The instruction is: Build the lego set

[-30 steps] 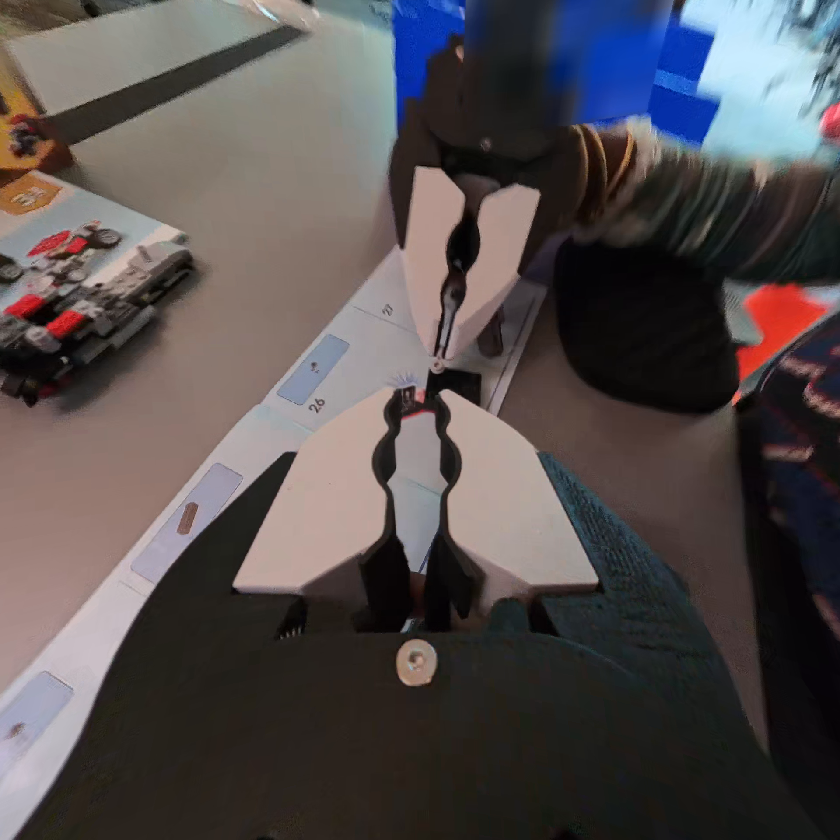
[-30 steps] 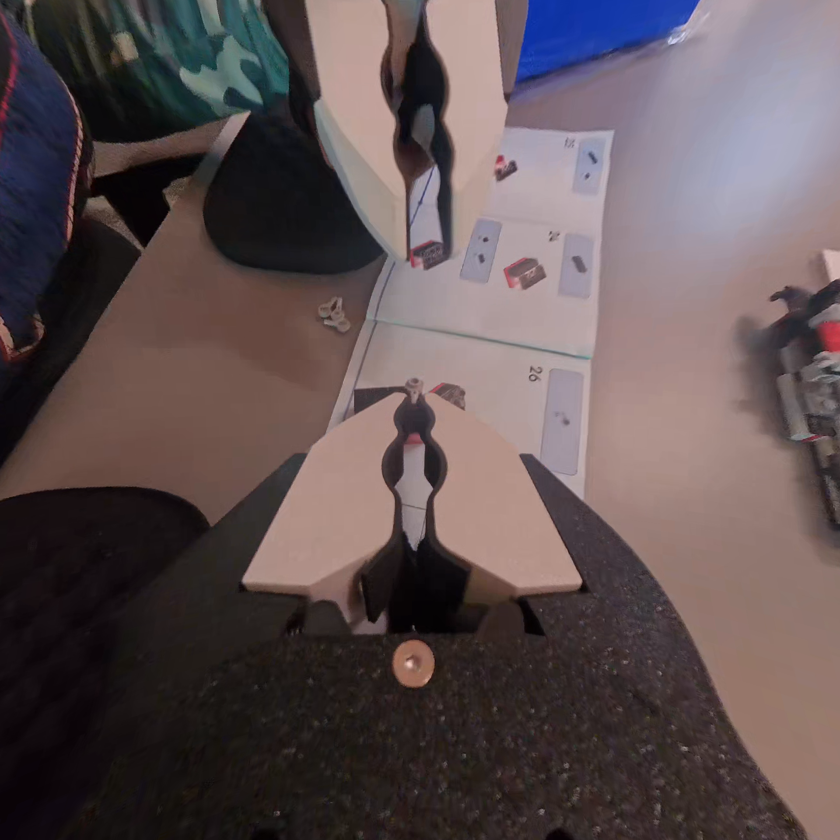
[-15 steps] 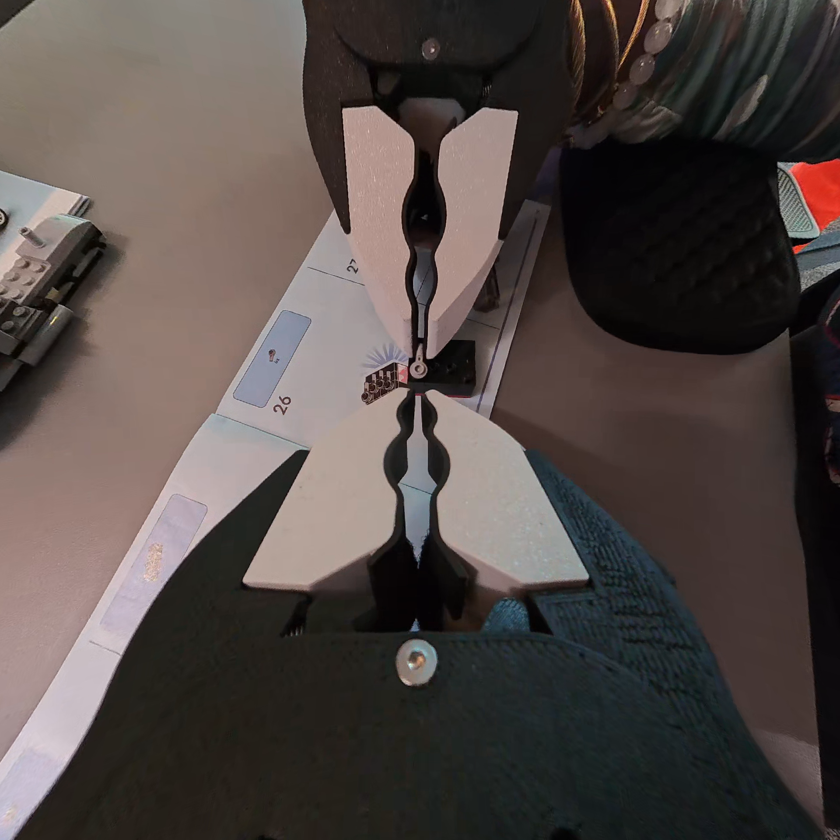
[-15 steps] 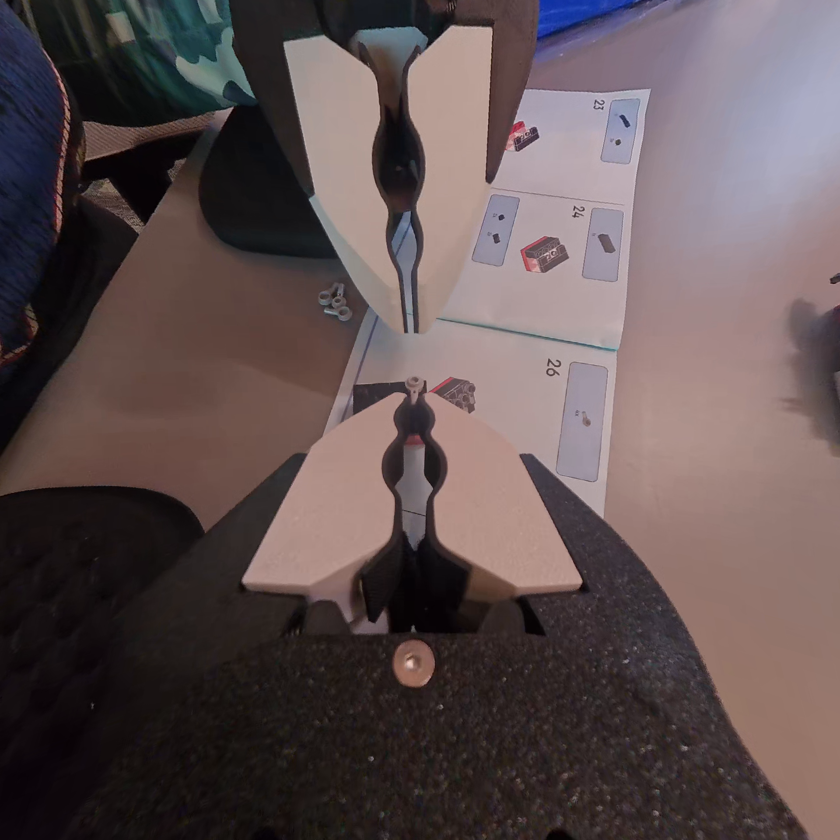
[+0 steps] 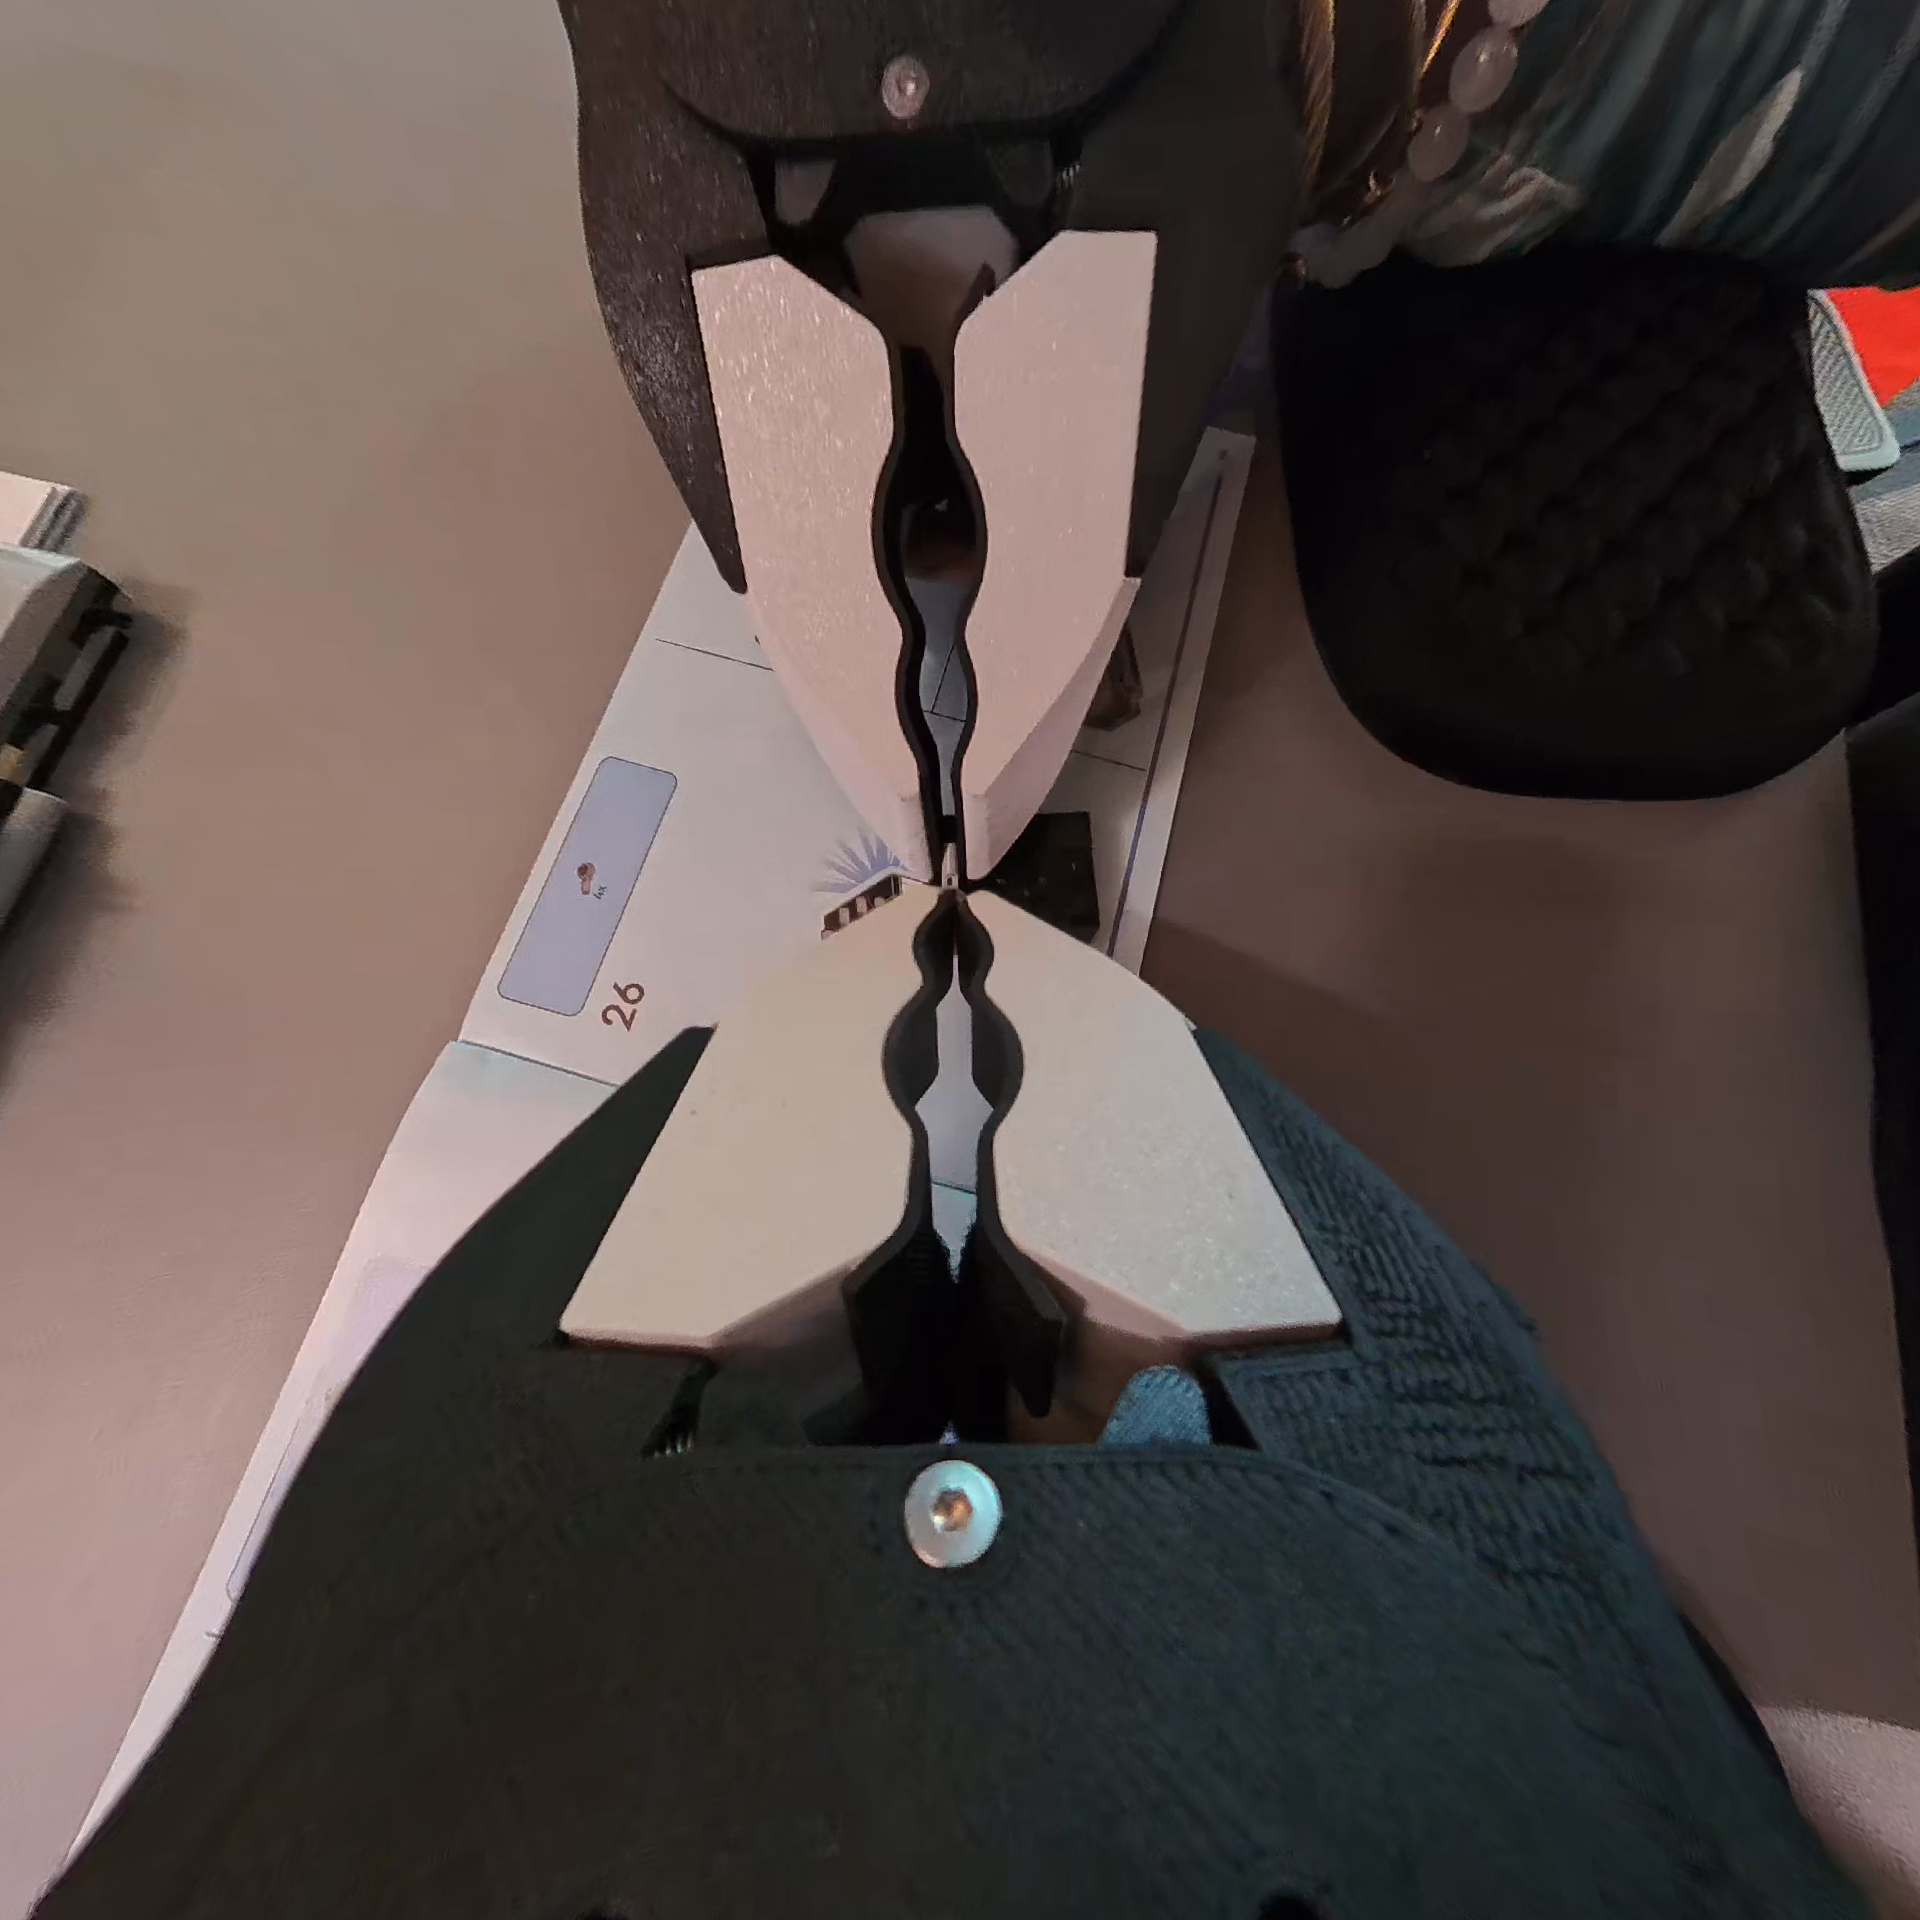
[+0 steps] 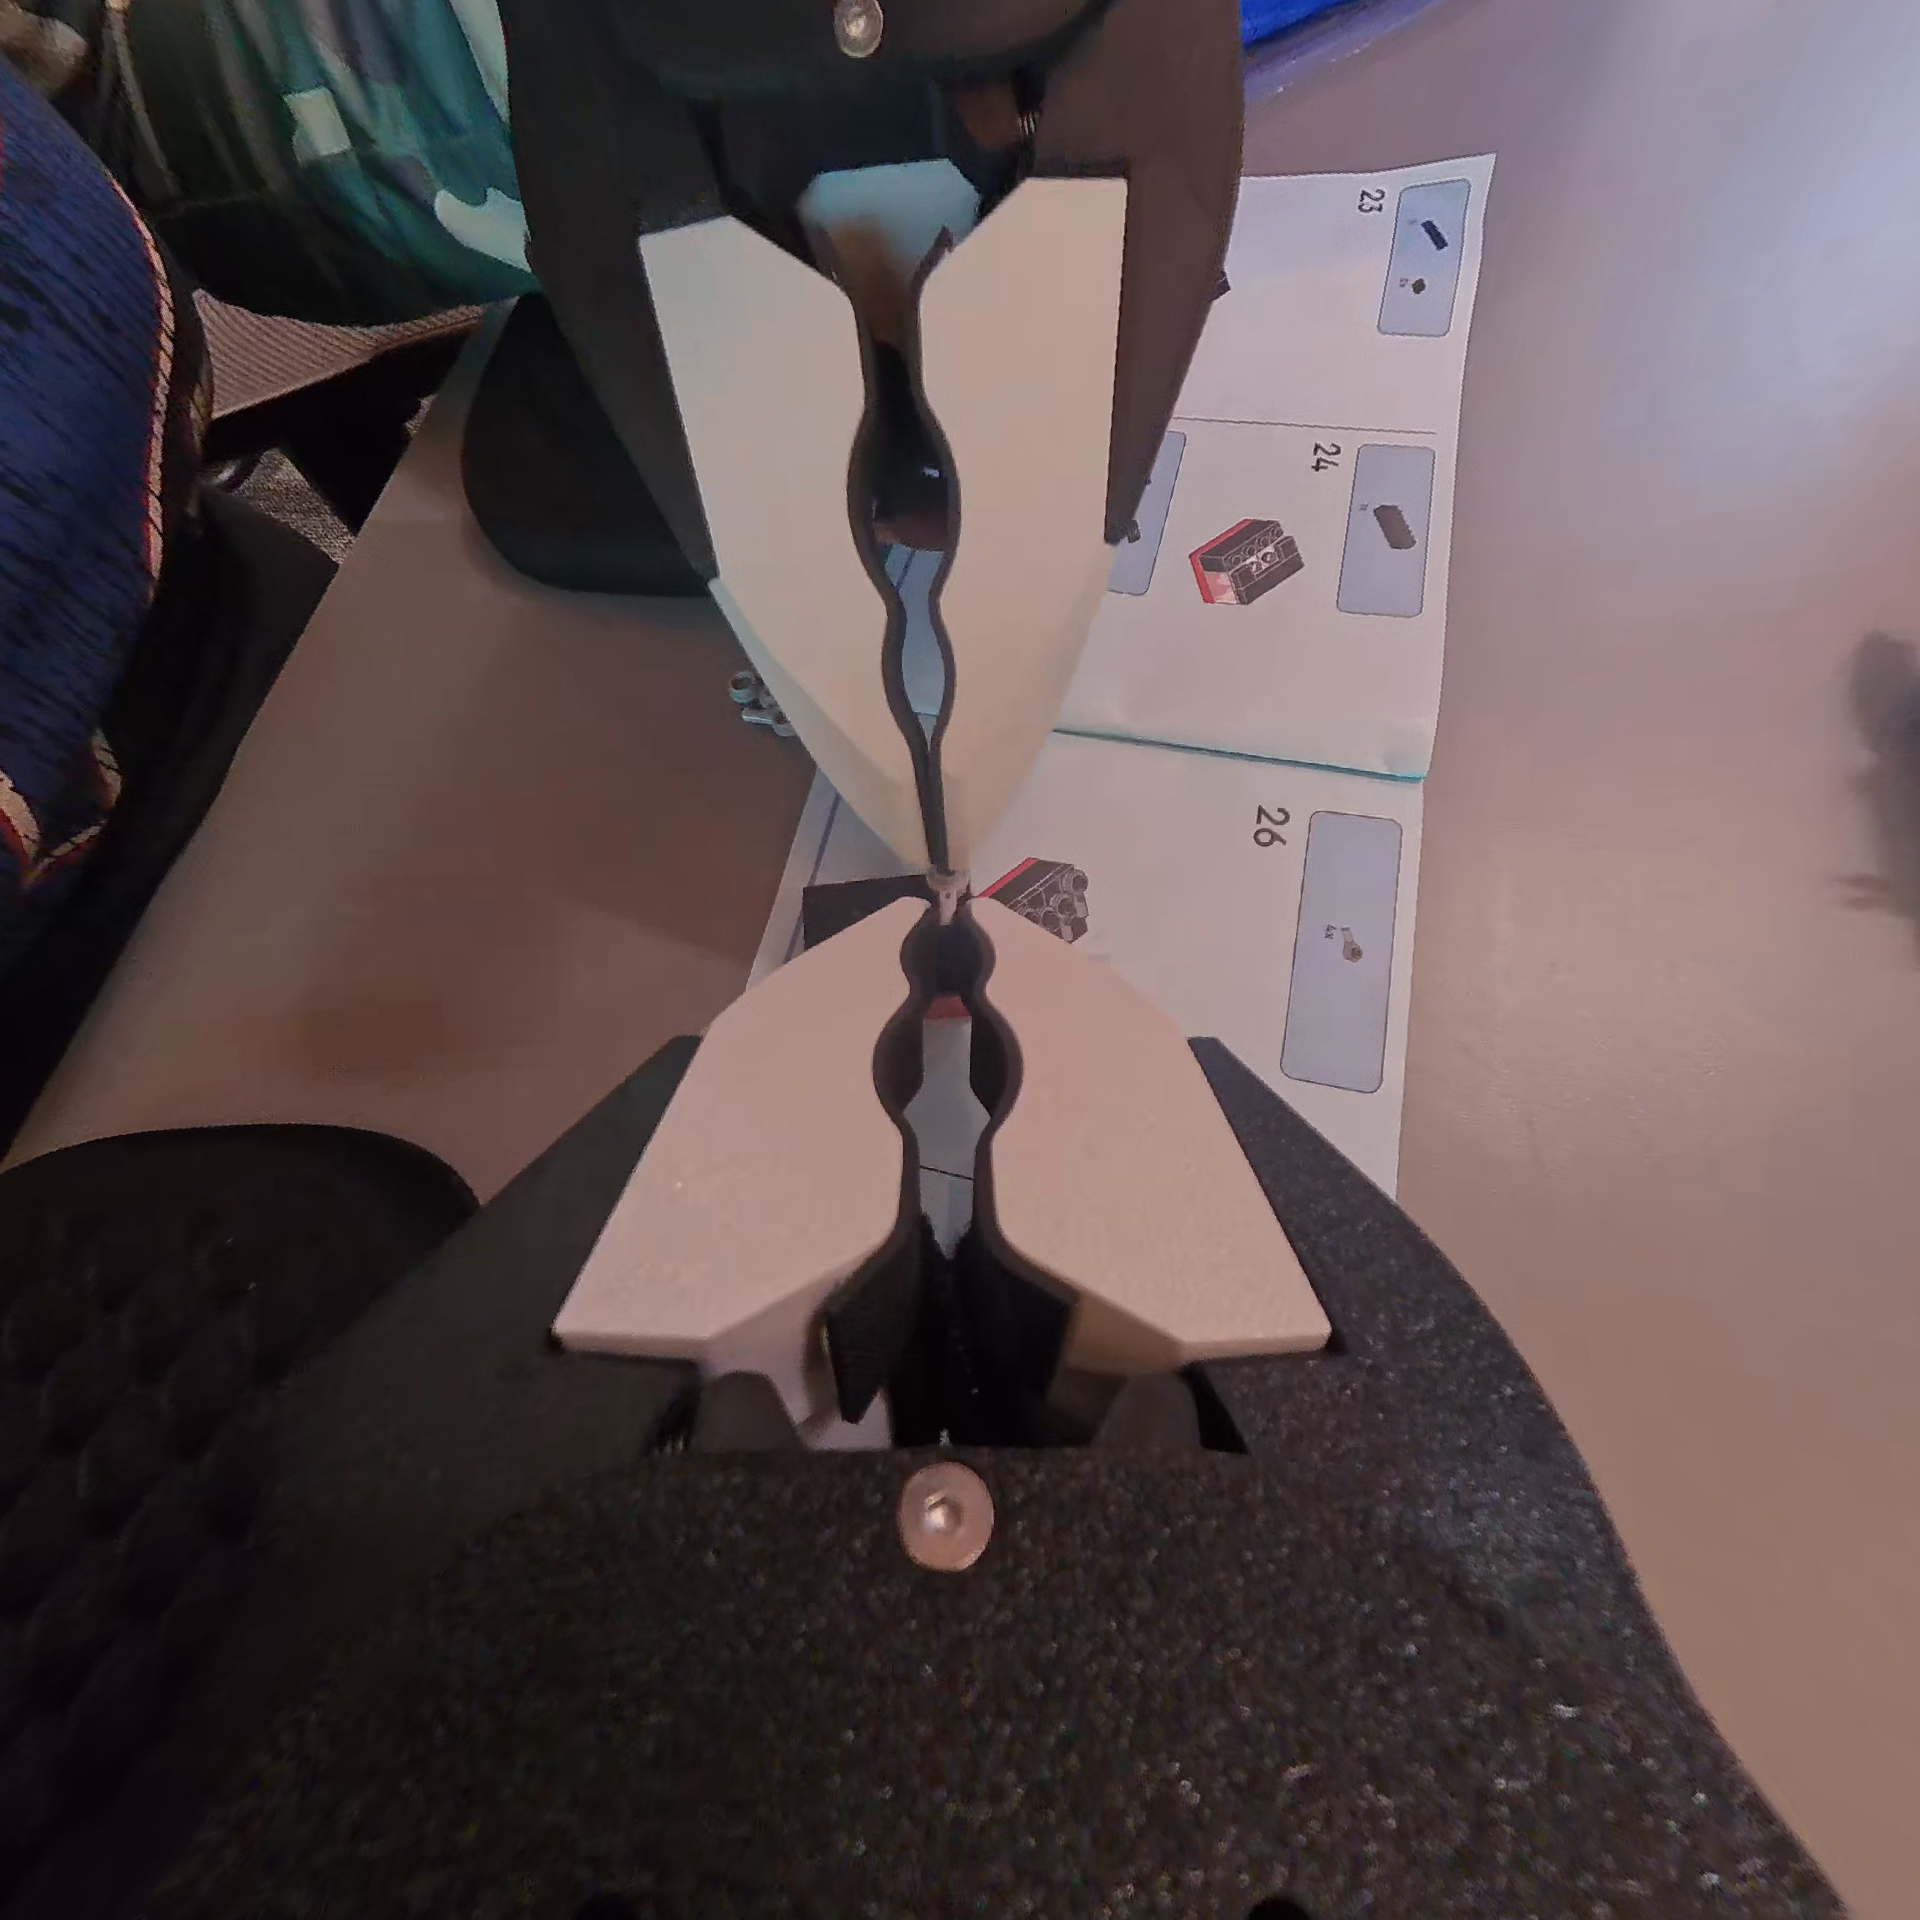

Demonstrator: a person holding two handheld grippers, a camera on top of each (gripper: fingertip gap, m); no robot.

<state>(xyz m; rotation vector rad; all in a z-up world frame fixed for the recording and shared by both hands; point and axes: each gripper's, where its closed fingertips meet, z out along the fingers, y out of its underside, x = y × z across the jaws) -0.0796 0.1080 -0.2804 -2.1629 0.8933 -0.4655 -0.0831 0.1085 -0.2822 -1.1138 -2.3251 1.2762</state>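
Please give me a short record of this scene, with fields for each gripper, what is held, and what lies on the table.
left gripper: jaws closed, tip to tip with the right gripper
right gripper: jaws shut on a small grey piece
meeting point: above the open instruction booklet
loose parts: a few small grey pieces beside the booklet
partly built model: at the left edge, on the table

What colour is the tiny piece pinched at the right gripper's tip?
Light grey; the tiny piece at the right gripper shows best in the right wrist view.
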